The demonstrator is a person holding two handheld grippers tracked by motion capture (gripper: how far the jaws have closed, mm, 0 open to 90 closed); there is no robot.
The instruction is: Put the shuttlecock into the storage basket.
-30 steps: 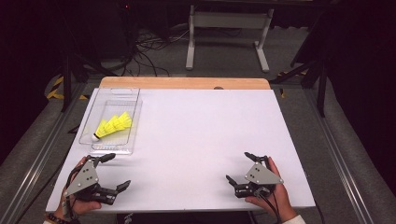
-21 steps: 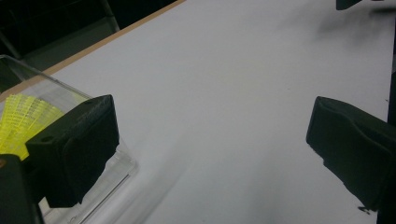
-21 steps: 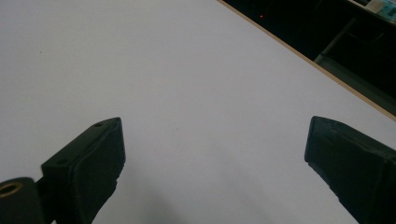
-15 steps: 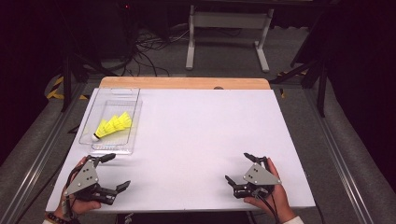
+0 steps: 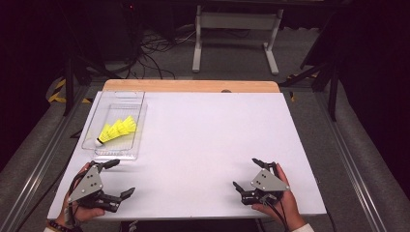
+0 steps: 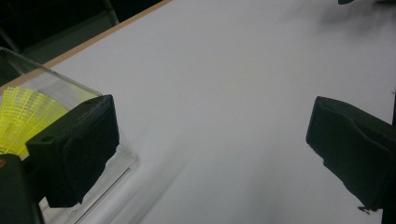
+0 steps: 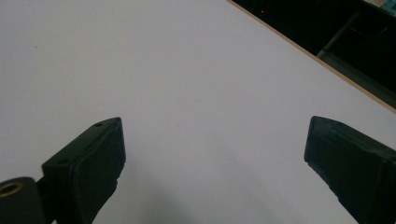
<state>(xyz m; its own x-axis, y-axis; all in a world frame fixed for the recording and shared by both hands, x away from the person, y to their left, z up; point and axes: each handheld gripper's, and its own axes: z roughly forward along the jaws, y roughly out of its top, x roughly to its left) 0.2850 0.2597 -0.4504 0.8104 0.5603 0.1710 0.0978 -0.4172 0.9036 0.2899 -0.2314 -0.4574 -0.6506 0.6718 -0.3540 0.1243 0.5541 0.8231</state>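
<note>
Yellow shuttlecocks [image 5: 118, 129] lie in a clear plastic tray [image 5: 104, 153] at the table's left side; their yellow skirts [image 6: 23, 116] show through the tray wall [image 6: 70, 86] in the left gripper view. My left gripper [image 5: 120, 178] rests open at the front left corner, just in front of the tray, with nothing between its jaws. My right gripper [image 5: 247, 174] rests open near the front right, held by a hand, over bare white table. In both gripper views the jaws stand wide apart.
The white tabletop [image 5: 208, 135] has a wooden strip [image 5: 191, 86] along its far edge. Metal rails [image 5: 358, 179] run along both sides. A stand's legs [image 5: 234, 38] and cables [image 5: 154, 48] sit on the floor beyond the table.
The right gripper has shifted slightly toward the front edge. The left gripper and the tray have not moved.
</note>
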